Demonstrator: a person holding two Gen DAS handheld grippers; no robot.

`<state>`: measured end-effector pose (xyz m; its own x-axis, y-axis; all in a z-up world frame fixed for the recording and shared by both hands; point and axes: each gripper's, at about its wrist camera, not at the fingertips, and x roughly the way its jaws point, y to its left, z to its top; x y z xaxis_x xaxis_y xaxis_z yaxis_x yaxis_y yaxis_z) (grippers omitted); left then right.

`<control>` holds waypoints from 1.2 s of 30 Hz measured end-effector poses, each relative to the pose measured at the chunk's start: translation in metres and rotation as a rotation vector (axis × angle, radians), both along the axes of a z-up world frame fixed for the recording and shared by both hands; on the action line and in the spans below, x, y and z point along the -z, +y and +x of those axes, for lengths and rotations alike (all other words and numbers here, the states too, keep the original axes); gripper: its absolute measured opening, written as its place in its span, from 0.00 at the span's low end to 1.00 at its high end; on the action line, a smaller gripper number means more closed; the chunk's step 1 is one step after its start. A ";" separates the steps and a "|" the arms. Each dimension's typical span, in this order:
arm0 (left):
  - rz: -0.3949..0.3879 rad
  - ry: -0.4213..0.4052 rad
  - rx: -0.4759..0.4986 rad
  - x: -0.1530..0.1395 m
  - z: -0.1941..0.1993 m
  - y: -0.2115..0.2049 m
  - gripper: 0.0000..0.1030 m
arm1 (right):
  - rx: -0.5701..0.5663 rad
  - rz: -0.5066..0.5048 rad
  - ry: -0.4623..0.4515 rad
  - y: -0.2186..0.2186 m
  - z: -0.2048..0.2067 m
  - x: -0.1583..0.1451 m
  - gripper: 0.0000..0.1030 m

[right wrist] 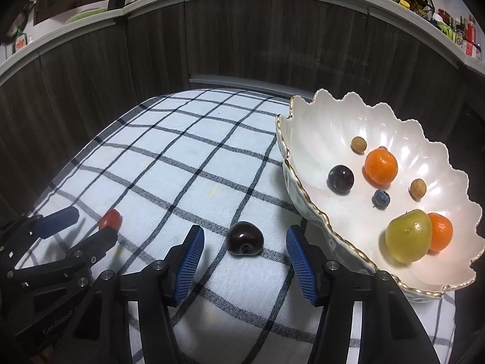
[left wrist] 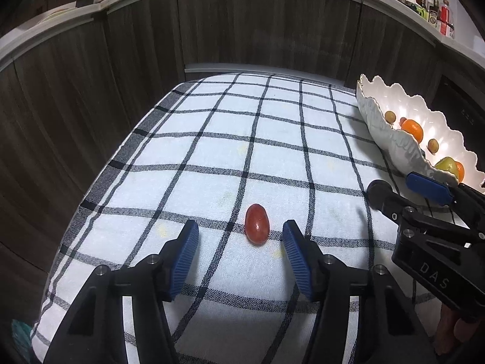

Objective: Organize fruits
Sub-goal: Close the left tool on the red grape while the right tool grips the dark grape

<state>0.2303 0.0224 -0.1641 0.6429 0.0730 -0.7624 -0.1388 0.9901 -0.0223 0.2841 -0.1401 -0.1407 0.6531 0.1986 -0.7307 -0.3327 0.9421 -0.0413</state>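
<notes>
Firstly, from the left wrist view, we note the left gripper point(left wrist: 240, 238) standing low over a checked cloth point(left wrist: 212, 151), its jaws apart. A red oval fruit point(left wrist: 257, 224) lies on the cloth between the two blue pads point(left wrist: 185, 261), nearer the right-hand pad, with a visible gap on either side; nothing is clamped. At the right edge of this view we record the right gripper point(left wrist: 394, 189), one blue pad and one black fingertip showing, beside a white scalloped bowl point(left wrist: 382, 121). The bowl holds an orange citrus point(left wrist: 413, 129), small tan fruits and a yellow-green fruit point(left wrist: 445, 163). Dark wood cabinet fronts point(left wrist: 242, 30) stand behind the cloth, under a pale counter carrying bottles and crockery.

Next, from the right wrist view, we find the right gripper point(right wrist: 245, 241) likewise spread, with a dark cherry point(right wrist: 245, 238) resting on the cloth point(right wrist: 182, 157) between its pads, touched by neither. Just to the right, the white scalloped bowl point(right wrist: 333, 115) sits on the cloth, its gold-edged rim close to the right-hand pad. Inside it we count two orange citrus, a dark round fruit point(right wrist: 340, 179), a blueberry point(right wrist: 381, 198), two small tan fruits and the yellow-green fruit point(right wrist: 408, 236). At the left of this view the left gripper point(right wrist: 88, 226) appears, the red oval fruit point(right wrist: 110, 219) between its finger ends and partly hidden by the nearer one.
</notes>
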 end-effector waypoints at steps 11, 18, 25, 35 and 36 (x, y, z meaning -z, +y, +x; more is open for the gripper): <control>-0.023 0.020 0.004 0.004 0.005 0.000 0.49 | 0.013 -0.019 -0.012 0.006 -0.002 0.000 0.51; -0.021 0.030 0.012 0.005 0.008 -0.002 0.48 | 0.040 -0.014 0.025 0.004 0.005 0.012 0.48; -0.014 0.035 0.019 0.005 0.011 -0.005 0.40 | 0.047 -0.013 0.053 0.006 0.011 0.016 0.48; -0.029 0.031 0.038 0.005 0.015 -0.006 0.21 | 0.068 0.021 0.094 0.002 0.018 0.021 0.30; -0.030 0.031 0.039 0.005 0.015 -0.006 0.19 | 0.067 0.023 0.093 0.002 0.017 0.021 0.30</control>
